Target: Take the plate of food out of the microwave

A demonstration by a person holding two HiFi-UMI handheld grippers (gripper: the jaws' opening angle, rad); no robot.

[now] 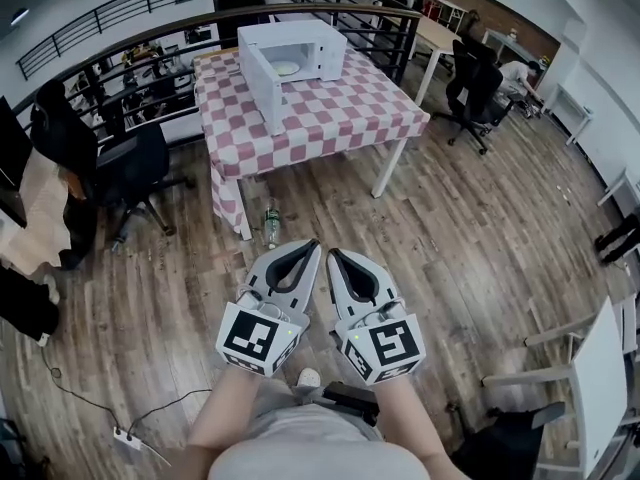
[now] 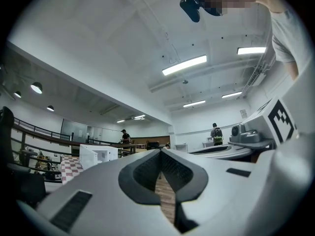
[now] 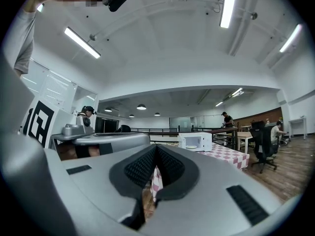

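A white microwave (image 1: pixel 292 60) stands with its door (image 1: pixel 262 86) swung open at the far end of a table with a red-and-white checked cloth (image 1: pixel 330 118). A pale plate (image 1: pixel 287 68) lies inside it. Both grippers are held low in front of me, far from the table and over the wood floor. My left gripper (image 1: pixel 313 245) and right gripper (image 1: pixel 334 254) are side by side, each shut with nothing between the jaws. The left gripper (image 2: pixel 160 152) sees the microwave (image 2: pixel 98 155) small at its left. The right gripper (image 3: pixel 155 147) sees the microwave (image 3: pixel 195 141) ahead.
A bottle (image 1: pixel 271 225) stands on the floor by the table's near leg. A black office chair (image 1: pixel 140 173) is at the left and another (image 1: pixel 475 88) at the right. A railing (image 1: pixel 150 38) runs behind the table. A white desk (image 1: pixel 600 378) is at my right.
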